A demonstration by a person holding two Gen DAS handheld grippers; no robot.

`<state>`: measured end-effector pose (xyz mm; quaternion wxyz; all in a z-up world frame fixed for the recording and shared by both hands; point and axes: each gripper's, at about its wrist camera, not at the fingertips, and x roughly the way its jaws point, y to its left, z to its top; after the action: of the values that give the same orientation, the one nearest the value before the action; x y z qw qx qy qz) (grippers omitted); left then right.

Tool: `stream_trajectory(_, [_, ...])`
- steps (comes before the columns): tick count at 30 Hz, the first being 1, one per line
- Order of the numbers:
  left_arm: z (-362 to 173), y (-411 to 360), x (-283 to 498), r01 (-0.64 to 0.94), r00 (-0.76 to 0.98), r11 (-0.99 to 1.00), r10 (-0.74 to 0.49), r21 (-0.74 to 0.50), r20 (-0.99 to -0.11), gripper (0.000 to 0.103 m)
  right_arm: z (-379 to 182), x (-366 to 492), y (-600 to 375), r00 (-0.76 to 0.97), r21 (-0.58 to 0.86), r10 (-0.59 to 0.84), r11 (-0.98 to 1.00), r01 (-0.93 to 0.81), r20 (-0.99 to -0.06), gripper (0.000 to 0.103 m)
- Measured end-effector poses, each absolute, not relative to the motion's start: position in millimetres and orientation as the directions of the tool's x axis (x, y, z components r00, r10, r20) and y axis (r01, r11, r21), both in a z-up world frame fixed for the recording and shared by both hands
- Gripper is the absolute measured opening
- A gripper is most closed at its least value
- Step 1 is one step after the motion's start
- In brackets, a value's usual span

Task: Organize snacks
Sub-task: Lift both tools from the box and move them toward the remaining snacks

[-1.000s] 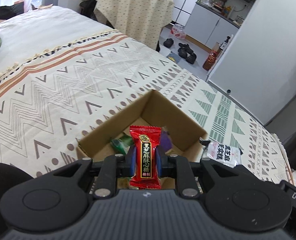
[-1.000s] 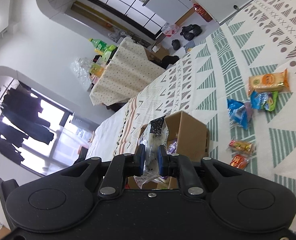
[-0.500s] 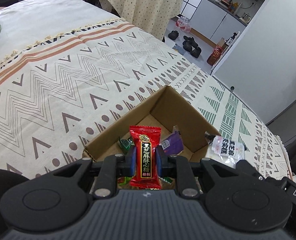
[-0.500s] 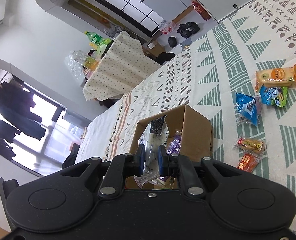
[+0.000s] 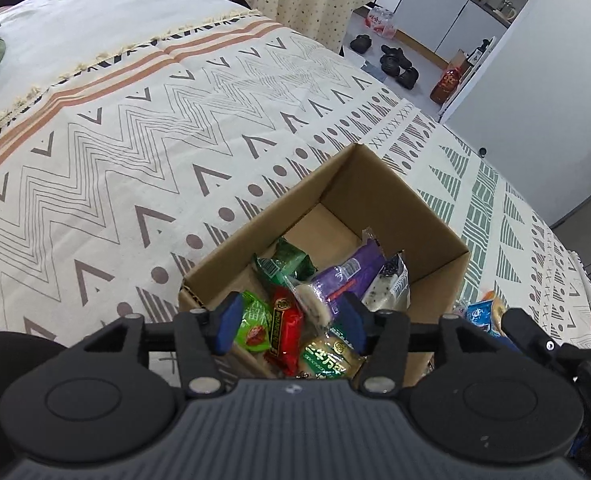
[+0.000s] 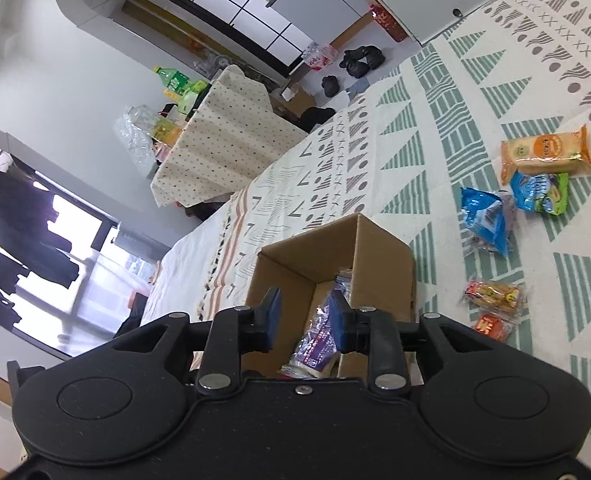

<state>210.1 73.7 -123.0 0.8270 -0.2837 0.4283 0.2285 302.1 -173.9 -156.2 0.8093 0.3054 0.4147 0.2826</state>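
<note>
An open cardboard box stands on the patterned bed cover and shows in the right wrist view too. Inside lie several snacks: a red packet, a purple packet, a white speckled packet and green packets. My left gripper is open and empty just above the box's near side. My right gripper is open and empty above the box, over the purple packet.
Loose snacks lie on the cover right of the box: an orange packet, blue packets, a blue-green packet and small red-orange packets. A cloth-covered table stands beyond the bed. Shoes lie on the floor.
Both grippers have opened. The red packet dropped from my left gripper into the box, and the white speckled packet dropped from my right gripper into it. Both grippers came closer over the box.
</note>
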Motion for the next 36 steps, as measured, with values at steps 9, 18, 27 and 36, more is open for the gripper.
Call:
stream_trajectory(9, [-113, 60, 207, -0.614, 0.531, 0.750, 0.164, -0.244, -0.831, 0.076, -152, 297, -187, 0.504, 0.701, 0.679, 0.689, -0.184, -0.534, 0.048])
stream_trajectory(18, [-104, 28, 204, -0.587, 0.531, 0.782, 0.177, -0.209, -0.829, 0.085, -142, 288, -207, 0.504, 0.667, 0.649, 0.724, -0.178, -0.570, 0.071])
stream_trajectory(27, [-96, -7, 205, -0.541, 0.553, 0.816, 0.164, -0.202, -0.817, 0.091, -136, 283, -238, 0.522, 0.640, 0.614, 0.752, -0.157, -0.593, 0.086])
stream_trajectory(36, [-94, -39, 210, -0.512, 0.569, 0.834, 0.151, -0.205, -0.808, 0.092, -137, 281, -277, 0.551, 0.636, 0.574, 0.765, -0.097, -0.606, 0.095])
